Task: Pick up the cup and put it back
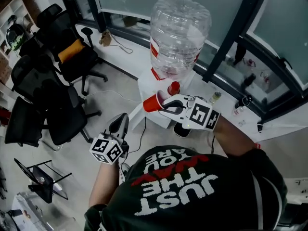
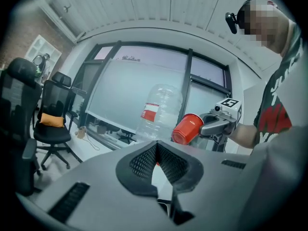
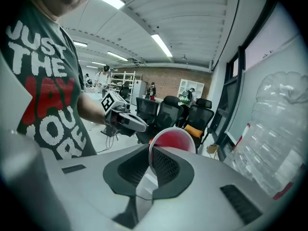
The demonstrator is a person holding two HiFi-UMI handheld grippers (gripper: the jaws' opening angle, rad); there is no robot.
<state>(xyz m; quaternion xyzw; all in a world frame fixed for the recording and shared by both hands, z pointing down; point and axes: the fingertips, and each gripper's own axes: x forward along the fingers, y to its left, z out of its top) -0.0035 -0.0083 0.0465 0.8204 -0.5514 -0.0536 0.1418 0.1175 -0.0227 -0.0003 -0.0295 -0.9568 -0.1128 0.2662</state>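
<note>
A red plastic cup [image 1: 153,103] hangs sideways in the air in front of the white water dispenser [image 1: 154,88]. My right gripper [image 1: 163,105] is shut on its rim. In the right gripper view the rim sits pinched between the pads and the cup's red inside [image 3: 173,139] faces the camera. The left gripper view shows the same cup [image 2: 187,128] held out by the right gripper [image 2: 214,124]. My left gripper [image 1: 120,121] hangs lower and to the left, away from the cup; its pads meet with nothing between them. A second small red thing [image 1: 173,87] stands on the dispenser.
A big clear water bottle [image 1: 180,32] tops the dispenser. Black office chairs [image 1: 57,95] crowd the left, one with an orange cushion [image 1: 71,49]. A white window ledge [image 1: 226,114] with small bottles runs behind. Cables lie on the floor.
</note>
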